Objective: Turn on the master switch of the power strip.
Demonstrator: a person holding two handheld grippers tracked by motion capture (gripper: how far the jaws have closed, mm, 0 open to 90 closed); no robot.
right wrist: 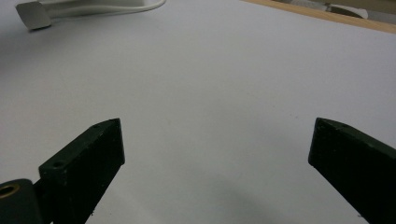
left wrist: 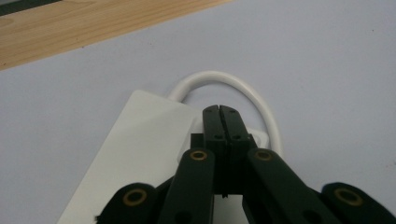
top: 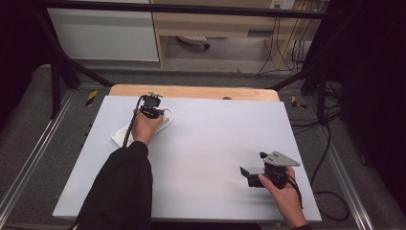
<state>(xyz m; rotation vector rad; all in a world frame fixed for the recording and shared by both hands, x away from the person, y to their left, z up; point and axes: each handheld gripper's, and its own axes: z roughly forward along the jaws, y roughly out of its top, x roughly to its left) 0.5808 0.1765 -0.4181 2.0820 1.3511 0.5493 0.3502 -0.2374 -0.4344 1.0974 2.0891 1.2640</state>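
A white power strip (left wrist: pixel 140 149) lies on the pale desk (top: pixel 215 143) directly under the left fingers (left wrist: pixel 212 126), its long body running back and to their left. Its white cord (left wrist: pixel 243 88) loops out just past their tips. Beyond the loop runs the desk's wooden edge (left wrist: pixel 93 28). Ahead of the right fingers (right wrist: pixel 88 158) is bare desk surface – the strip sits well apart, far off to their left. Black cables (top: pixel 330 143) trail over the floor beside the desk.

Table (top: pixel 206 158) top is pale grey-white with a light wood strip along the far edge, power strip (left wrist: pixel 140 140) and its cord (left wrist: pixel 261 100) are white (hand-held gripper jaws black).
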